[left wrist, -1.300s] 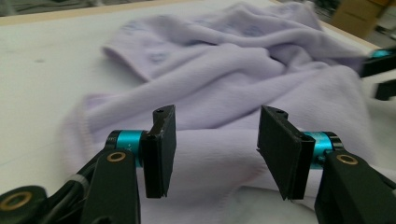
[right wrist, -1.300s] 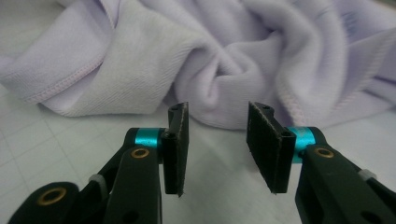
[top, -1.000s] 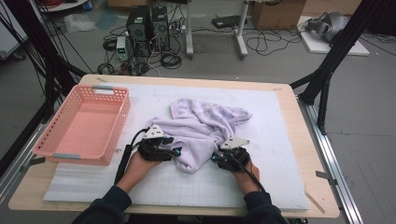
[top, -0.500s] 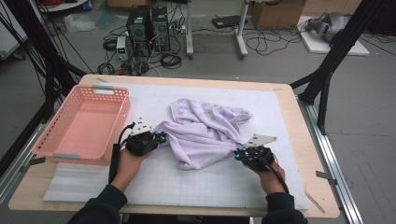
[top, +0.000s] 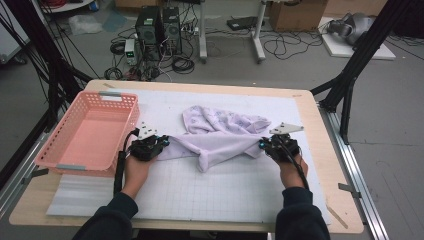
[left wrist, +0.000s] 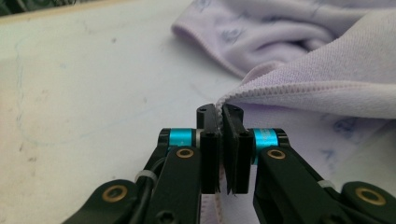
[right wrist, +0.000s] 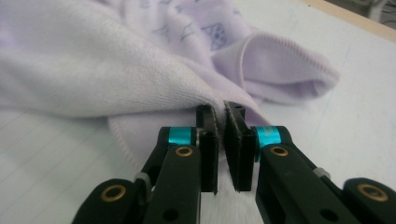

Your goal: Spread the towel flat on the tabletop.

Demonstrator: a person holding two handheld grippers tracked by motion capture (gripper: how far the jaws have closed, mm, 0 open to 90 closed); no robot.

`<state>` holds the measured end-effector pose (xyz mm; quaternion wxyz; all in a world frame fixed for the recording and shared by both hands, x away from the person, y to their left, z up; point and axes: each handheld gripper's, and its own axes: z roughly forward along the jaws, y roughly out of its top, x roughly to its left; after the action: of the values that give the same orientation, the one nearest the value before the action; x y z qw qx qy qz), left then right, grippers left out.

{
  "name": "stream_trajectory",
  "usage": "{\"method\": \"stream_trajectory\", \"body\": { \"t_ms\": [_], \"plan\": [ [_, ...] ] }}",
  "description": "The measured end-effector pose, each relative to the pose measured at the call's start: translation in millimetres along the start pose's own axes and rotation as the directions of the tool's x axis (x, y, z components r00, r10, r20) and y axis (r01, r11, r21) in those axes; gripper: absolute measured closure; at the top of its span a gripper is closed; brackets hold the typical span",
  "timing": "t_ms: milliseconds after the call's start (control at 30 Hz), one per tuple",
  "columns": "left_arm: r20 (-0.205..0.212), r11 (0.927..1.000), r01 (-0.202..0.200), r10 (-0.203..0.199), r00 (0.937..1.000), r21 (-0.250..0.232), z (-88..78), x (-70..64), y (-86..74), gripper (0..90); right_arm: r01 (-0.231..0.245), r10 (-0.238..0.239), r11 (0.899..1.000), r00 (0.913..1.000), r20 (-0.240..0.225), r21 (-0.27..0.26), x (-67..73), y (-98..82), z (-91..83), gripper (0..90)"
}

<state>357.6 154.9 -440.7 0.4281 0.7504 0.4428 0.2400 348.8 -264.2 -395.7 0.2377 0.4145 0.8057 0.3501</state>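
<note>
High view, left to right: pink basket (top: 87,132) at the table's left edge, then my left gripper (top: 159,145) clamped on one hem of the lilac garment (top: 220,137), which hangs stretched across the white mat (top: 210,190) to my right gripper (top: 265,145), clamped on the other end – both jaws having just been closing on cloth. Each bite looks thin, right at the seam – pulling further apart could slip an edge free and let the garment sag back
</note>
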Motion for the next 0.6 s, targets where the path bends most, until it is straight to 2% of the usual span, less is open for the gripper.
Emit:
{"method": "stream_trajectory", "body": {
  "t_ms": [33,100,133,200,233,267,333,367,467,533,567,600],
  "plan": [
    [-0.005,0.9999,0.015,-0.015,0.9999,0.006,-0.5,-0.5,0.3,74.8,-0.007,0.007,1.0,0.9998,0.016,0.003,0.4,2.4,6.6,83.9],
    [0.029,0.9987,0.052,-0.052,0.9982,-0.001,-4.0,-2.3,2.1,58.6,-0.018,0.018,1.0,0.9988,0.045,0.004,-0.1,3.5,17.5,83.4],
    [0.04,0.9991,0.042,-0.042,0.9983,-0.007,-7.2,-4.4,3.4,53.7,-0.022,0.021,1.0,0.9984,0.053,0.013,-1.7,2.6,21.9,83.2],
    [0.07,0.9993,0.027,-0.025,0.9972,-0.028,-13.7,-9.7,5.9,49.8,-0.05,0.048,0.998,0.9973,0.055,0.025,-5.7,-0.2,27.0,82.3],
    [0.11,0.9988,0.021,-0.016,0.9938,-0.044,-18.1,-14.1,7.5,49.5,-0.065,0.064,0.998,0.9968,0.049,0.026,-6.8,-1.1,27.1,81.7],
    [0.159,0.998,0.029,-0.019,0.9871,-0.057,-21.1,-18.8,8.1,50.2,-0.072,0.071,0.997,0.9965,0.043,0.019,-8.9,-2.0,26.5,80.2],
    [0.274,0.9979,0.007,0.01,0.9617,-0.064,-24.6,-29.8,8.5,57.9,-0.077,0.076,0.997,0.9962,0.042,0.012,-8.7,-2.1,23.8,75.7],
    [0.318,0.9981,-0.009,0.028,0.9478,-0.061,-24.2,-37.4,8.3,58.7,-0.073,0.073,0.997,0.9964,0.044,0.007,-8.2,-2.3,21.6,73.9],
    [0.41,0.9974,-0.063,0.071,0.9094,-0.035,-18.2,-61.1,7.2,61.2,-0.066,0.066,0.998,0.9968,0.045,-0.016,-6.9,-5.4,13.4,71.0],
    [0.456,0.9977,-0.065,0.066,0.8877,-0.02,-11.5,-75.1,6.4,60.7,-0.067,0.068,0.997,0.9967,0.043,-0.035,-7.8,-9.5,6.9,70.0],
    [0.472,0.9985,-0.053,0.052,0.8799,-0.011,-7.7,-81.6,6.1,58.5,-0.067,0.069,0.997,0.9968,0.041,-0.043,-8.4,-11.9,3.1,69.9],
    [0.477,0.9984,-0.057,0.051,0.8777,-0.001,-3.7,-87.8,6.1,54.9,-0.075,0.077,0.996,0.9963,0.039,-0.054,-9.0,-14.5,-0.7,69.8]
  ]
}}
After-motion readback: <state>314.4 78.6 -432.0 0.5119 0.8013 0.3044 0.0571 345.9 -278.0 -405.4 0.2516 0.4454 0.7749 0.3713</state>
